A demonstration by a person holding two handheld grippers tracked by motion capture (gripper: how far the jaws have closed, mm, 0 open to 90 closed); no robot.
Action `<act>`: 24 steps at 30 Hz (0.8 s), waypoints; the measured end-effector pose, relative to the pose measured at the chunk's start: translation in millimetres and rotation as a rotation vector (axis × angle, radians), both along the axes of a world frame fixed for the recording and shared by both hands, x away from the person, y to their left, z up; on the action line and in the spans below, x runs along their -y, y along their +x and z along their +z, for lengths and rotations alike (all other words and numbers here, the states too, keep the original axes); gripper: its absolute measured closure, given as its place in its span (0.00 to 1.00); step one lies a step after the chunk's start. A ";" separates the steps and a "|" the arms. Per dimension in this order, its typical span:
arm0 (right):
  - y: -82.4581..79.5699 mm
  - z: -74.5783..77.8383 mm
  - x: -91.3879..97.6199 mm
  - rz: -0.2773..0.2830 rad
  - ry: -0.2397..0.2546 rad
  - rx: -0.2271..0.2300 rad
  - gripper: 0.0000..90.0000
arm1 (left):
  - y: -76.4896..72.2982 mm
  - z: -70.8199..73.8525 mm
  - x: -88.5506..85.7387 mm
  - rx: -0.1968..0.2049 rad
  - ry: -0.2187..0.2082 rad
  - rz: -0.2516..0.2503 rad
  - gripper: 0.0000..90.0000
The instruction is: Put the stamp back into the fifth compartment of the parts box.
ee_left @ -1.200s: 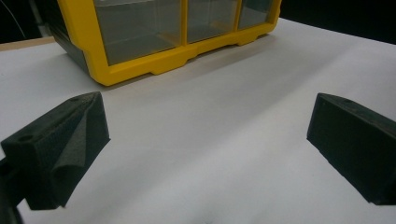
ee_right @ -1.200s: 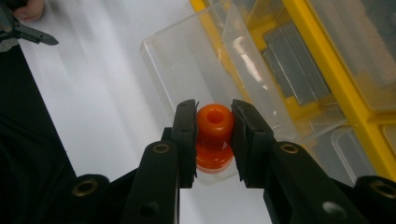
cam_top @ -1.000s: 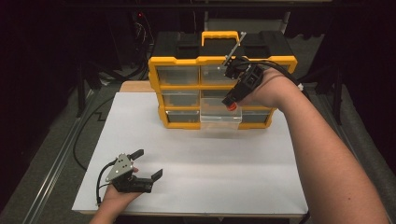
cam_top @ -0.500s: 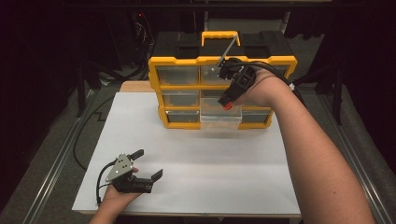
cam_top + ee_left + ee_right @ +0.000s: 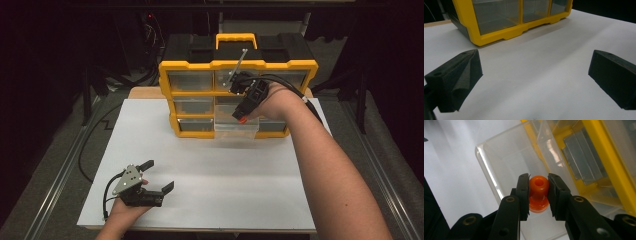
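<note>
A yellow-framed organiser cabinet (image 5: 200, 95) with clear drawers and a yellow carry handle (image 5: 236, 39) is set at the far side of the white tabletop (image 5: 210, 195). From its bottom row, a clear drawer (image 5: 235, 131) is pulled out toward the person, so that its open top is exposed in front of the cabinet face. In the right gripper view the drawer's transparent walls (image 5: 486, 165) are seen directly below and beyond the jaws, with the yellow frame (image 5: 604, 147) to the right.

An orange plastic piece (image 5: 538, 192), rounded, with a hole in its top and a wider base, is pinched between the pads of the right tongs (image 5: 538, 195); it is held above the opened drawer, clear of its walls as far as can be told. In the high view the right tongs (image 5: 242, 116) are pointed downward and toward the cabinet front, the orange piece (image 5: 242, 120) showing at their tip. The right forearm (image 5: 330, 170) is stretched diagonally across the tabletop from the lower right, and a cable (image 5: 295, 92) is looped over the wrist.

The left tongs (image 5: 160, 176) are rested low at the near left of the tabletop, well apart from the cabinet, carried by the left hand (image 5: 125, 207) with the grey plate (image 5: 127, 179) on top. Their jaws are spread wide with nothing between them; bare white surface is seen between the two black pads (image 5: 459, 77).
</note>
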State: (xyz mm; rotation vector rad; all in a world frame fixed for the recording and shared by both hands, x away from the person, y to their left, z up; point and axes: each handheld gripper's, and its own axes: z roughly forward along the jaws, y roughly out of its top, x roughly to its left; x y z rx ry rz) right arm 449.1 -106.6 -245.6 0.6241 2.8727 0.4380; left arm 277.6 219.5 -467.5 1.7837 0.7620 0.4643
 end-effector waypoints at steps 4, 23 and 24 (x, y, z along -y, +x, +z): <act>0.6 -5.2 0.1 0.000 -0.001 -0.005 0.82 | 0.3 0.0 0.1 -0.001 0.000 0.000 0.00; 1.8 -14.6 -1.3 0.002 -0.028 -0.007 0.81 | -0.5 0.3 -0.2 0.004 -0.008 0.008 0.00; 2.0 -14.4 -1.1 0.001 -0.025 -0.009 0.81 | -0.5 0.4 -0.3 0.005 -0.007 0.008 0.00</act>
